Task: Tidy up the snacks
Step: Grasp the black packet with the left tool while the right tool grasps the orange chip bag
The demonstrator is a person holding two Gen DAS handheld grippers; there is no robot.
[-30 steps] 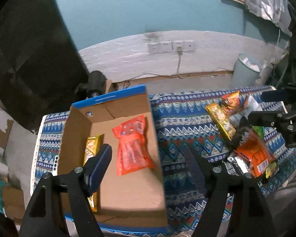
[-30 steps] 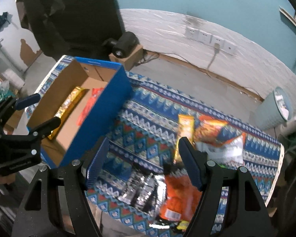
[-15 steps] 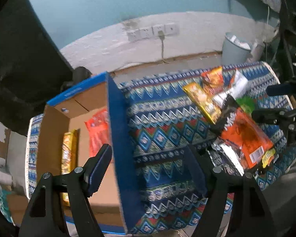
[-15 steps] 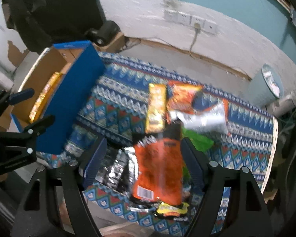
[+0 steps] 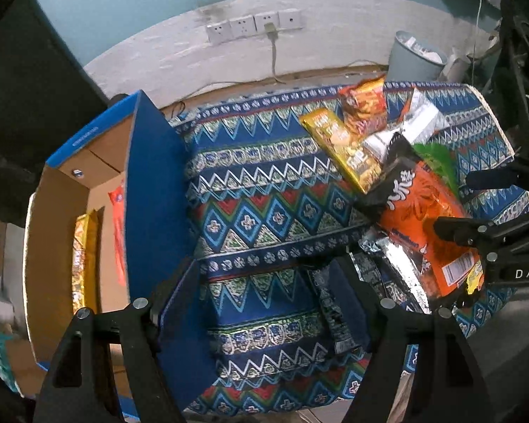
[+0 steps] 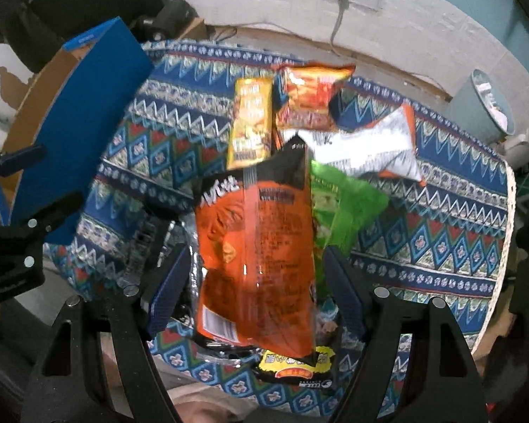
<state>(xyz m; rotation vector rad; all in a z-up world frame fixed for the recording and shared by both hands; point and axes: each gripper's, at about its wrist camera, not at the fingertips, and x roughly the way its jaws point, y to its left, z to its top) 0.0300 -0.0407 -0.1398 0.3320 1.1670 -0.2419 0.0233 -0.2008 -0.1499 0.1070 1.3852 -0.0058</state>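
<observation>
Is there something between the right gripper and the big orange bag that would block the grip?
Nothing visible. The right gripper is open, with the big orange bag between its fingers, lying on top of the pile.

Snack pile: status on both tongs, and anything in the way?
Right tongs open, straddling orange bag, not gripping. Left tongs open, empty, over cloth beside box. Orange bag overlaps silver packet and green bag.
</observation>
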